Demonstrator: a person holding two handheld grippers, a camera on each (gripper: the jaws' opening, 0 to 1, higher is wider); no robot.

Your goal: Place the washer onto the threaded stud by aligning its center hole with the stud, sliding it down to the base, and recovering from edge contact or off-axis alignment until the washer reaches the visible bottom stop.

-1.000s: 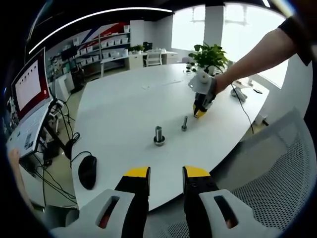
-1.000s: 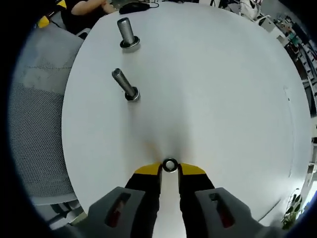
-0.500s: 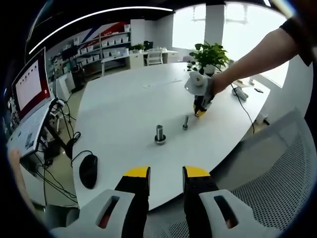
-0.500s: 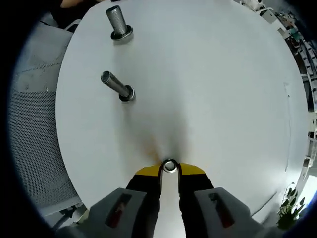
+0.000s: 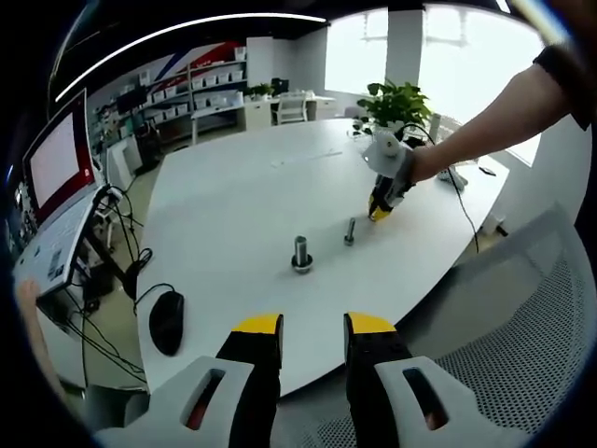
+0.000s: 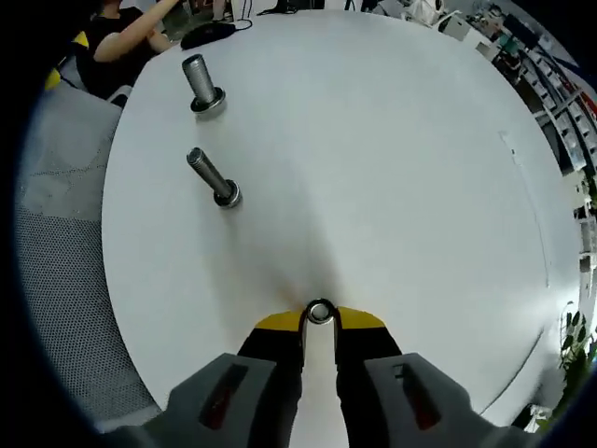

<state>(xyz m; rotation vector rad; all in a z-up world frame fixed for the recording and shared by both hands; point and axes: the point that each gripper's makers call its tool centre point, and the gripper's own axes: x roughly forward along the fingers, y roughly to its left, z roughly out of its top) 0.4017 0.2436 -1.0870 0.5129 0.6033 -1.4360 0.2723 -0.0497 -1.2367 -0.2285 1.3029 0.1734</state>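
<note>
— One washer (image 6: 320, 312), pinched between the yellow tips of the right gripper (image 6: 320, 319), low in the centre of the right gripper view. See it?

— Yes — the jaws are closed on its edges, just above the white table (image 6: 392, 159). Where are the studs?

— Two of them stand in the upper left of that view, well apart from the washer: the nearer stud (image 6: 212, 176) and, beyond it, the farther stud (image 6: 198, 82).

— And in the left gripper view?

— The right gripper (image 5: 378, 213) sits right of centre, held by a person's hand (image 5: 408, 166), tips down near the small stud (image 5: 349, 231). The larger stud (image 5: 300, 254) stands left of it.

— The left gripper (image 5: 312, 329)?

— Bottom centre, jaws parted with nothing between them. A black mouse (image 5: 165, 322) lies at lower left, a laptop (image 5: 58, 196) at the far left, a plant (image 5: 395, 101) at the top.
</note>
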